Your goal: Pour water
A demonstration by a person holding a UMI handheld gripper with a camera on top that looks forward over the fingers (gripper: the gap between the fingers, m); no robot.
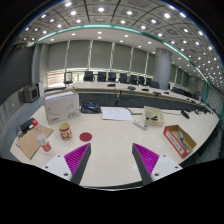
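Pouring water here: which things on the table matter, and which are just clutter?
For the job: the cup, likely; the gripper, open and holding nothing.

Lying about: red lid, papers, orange box, open carton, monitor.

Red box [179,139] on table [120,135]; papers [116,113]; monitor [61,105].

Large office with a pale worktop [110,128], black chairs [105,76], curtained windows [100,54], and recessed ceiling lights [100,10].
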